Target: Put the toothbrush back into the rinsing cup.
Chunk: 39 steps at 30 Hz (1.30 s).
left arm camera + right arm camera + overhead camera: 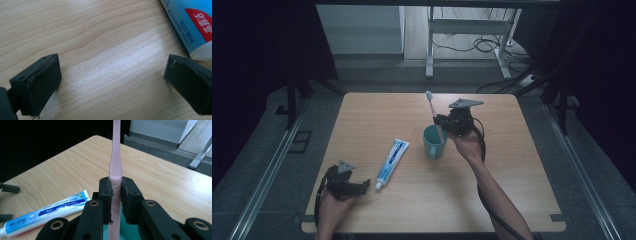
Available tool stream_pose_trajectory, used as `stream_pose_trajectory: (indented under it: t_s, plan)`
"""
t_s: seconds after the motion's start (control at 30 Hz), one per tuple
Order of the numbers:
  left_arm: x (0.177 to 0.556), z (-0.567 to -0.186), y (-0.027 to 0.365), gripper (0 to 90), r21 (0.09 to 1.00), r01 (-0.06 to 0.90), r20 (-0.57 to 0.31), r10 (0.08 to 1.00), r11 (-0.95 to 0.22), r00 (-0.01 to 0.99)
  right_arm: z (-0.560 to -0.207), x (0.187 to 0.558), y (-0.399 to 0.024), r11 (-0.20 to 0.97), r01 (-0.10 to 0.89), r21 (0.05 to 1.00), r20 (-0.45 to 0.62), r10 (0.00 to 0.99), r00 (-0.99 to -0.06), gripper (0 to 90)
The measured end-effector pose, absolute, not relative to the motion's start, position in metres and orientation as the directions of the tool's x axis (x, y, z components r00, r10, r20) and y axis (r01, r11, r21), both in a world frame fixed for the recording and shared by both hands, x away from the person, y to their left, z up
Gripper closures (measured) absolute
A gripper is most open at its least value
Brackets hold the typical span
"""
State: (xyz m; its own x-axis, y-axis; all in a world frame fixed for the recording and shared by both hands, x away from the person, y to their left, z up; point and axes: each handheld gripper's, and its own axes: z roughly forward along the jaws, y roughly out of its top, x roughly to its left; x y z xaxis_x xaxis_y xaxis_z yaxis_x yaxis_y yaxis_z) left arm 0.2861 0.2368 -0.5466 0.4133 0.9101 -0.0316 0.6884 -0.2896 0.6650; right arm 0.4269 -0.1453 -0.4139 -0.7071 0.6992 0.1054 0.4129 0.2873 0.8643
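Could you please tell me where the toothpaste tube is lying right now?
In the high view the toothpaste tube lies flat on the table, left of the teal cup, its cap end toward the open left gripper.

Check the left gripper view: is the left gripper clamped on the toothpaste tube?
No, the left gripper stands open on bare table, with the toothpaste tube beside one jaw.

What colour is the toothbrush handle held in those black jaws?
Pale pink. The toothbrush handle shows best in the right gripper view, clamped by the right gripper.
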Motion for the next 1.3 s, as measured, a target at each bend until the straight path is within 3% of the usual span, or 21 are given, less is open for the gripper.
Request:
stream_pose_trajectory:
  t_s: [1.3]
  plan:
    - [0.286, -0.547, 0.237, 1.2, 0.664, 0.688, -0.030, 0.909, -0.292, 0.415, -0.473, 0.436, -0.135, 0.349, 0.497, 0.795, 0.125, 0.707, -0.696, 77.6]
